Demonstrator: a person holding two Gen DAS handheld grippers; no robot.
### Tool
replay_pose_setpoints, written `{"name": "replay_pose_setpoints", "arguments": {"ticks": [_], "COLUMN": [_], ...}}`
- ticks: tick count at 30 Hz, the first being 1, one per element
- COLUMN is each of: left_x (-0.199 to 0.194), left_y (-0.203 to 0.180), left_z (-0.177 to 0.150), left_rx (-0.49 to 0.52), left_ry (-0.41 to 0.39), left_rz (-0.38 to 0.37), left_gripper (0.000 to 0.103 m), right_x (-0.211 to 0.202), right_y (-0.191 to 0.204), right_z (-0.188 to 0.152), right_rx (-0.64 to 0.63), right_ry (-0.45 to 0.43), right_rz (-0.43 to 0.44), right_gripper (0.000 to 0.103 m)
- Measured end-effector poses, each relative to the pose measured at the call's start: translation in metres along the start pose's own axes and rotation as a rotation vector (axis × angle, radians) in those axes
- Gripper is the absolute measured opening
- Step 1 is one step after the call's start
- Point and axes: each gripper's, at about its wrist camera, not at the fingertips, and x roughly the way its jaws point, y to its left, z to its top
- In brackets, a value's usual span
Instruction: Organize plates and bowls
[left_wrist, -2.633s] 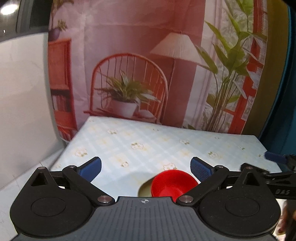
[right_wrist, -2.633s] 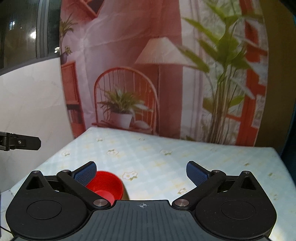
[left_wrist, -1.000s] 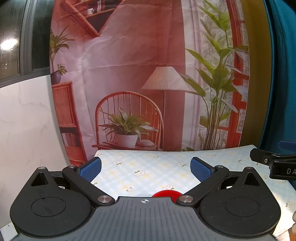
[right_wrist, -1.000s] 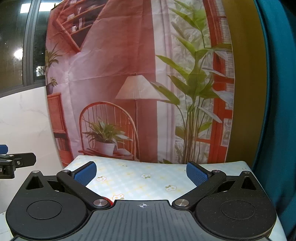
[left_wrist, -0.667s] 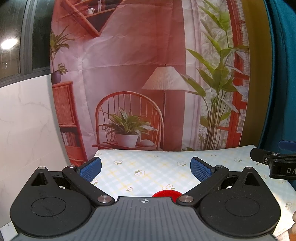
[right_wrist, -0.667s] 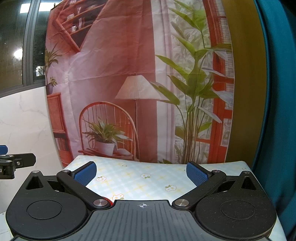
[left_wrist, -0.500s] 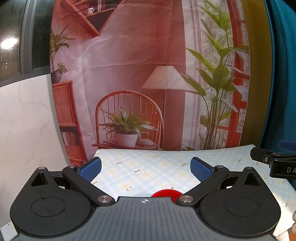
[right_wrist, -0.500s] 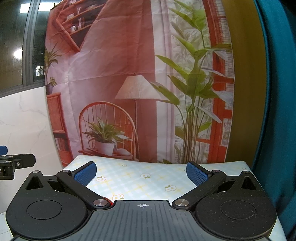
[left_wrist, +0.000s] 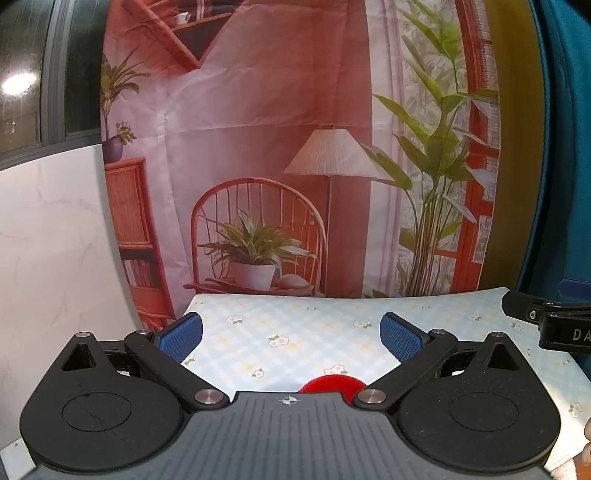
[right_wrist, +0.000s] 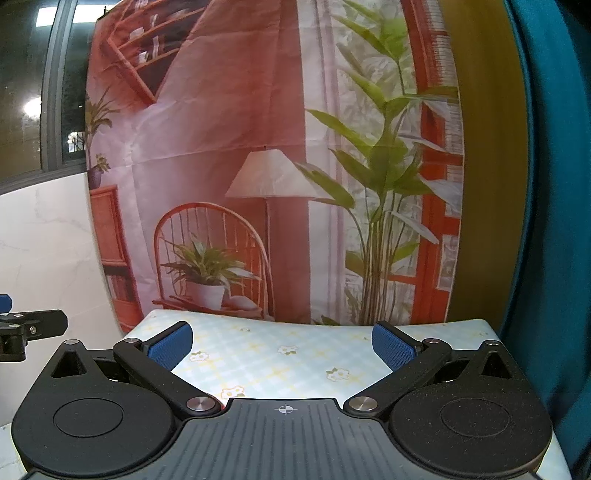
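Note:
A red bowl (left_wrist: 330, 383) sits on the flowered tablecloth (left_wrist: 295, 332); only its far rim shows above my left gripper's body. My left gripper (left_wrist: 291, 335) hangs above the near table edge, open, with nothing between its blue pads (left_wrist: 181, 334). My right gripper (right_wrist: 282, 347) is open as well and holds nothing. A thin red sliver of the bowl (right_wrist: 221, 406) peeks out by the right gripper's left arm. In the left wrist view the right gripper's black tip (left_wrist: 546, 321) shows at the right edge; the left gripper's tip (right_wrist: 29, 328) shows at the left edge of the right wrist view.
A printed backdrop (left_wrist: 295, 166) of a chair, a lamp and plants hangs right behind the table's far edge. White marble wall (left_wrist: 48, 258) lies to the left, a teal curtain (right_wrist: 554, 221) to the right. The tablecloth (right_wrist: 295, 354) ahead carries nothing else in view.
Since 2.6 s ago both grippers pulled back and tilted up, so the red bowl sank almost out of view. Over the last second nothing has visibly moved.

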Motion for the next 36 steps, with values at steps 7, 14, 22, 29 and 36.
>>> {"name": "replay_pose_setpoints", "arguments": {"ticks": [7,14,22,29,36], "left_x": [0.0003,-0.0006,-0.0025,-0.0017,-0.0018], "left_y": [0.0006,0.0013,0.0005,0.0008,0.0010], "left_z": [-0.0006,-0.0010,-0.0007,0.0012,0.0005], "left_rx": [-0.002,-0.005,-0.009,-0.014,-0.013], "left_ry": [0.002,0.003,-0.001,0.007,0.006], "left_rz": [0.004,0.003,0.001,0.005,0.003], "left_gripper": [0.103,0.103,0.103,0.103,0.103], "right_x": [0.0010,0.0013,0.0006,0.0013,0.0047], "right_y": [-0.0020,-0.0031,-0.0056,-0.0071,-0.0070], "right_z": [-0.0019,-0.0025,-0.0024,-0.0032,-0.0025], "right_rx": [0.017,0.022,0.026,0.037,0.045], "right_ry": [0.007,0.011,0.009,0.025,0.038], "right_rz": [-0.022,-0.026,-0.026,-0.019,-0.021], "right_gripper": [0.103,0.103,0.103,0.103,0.103]}}
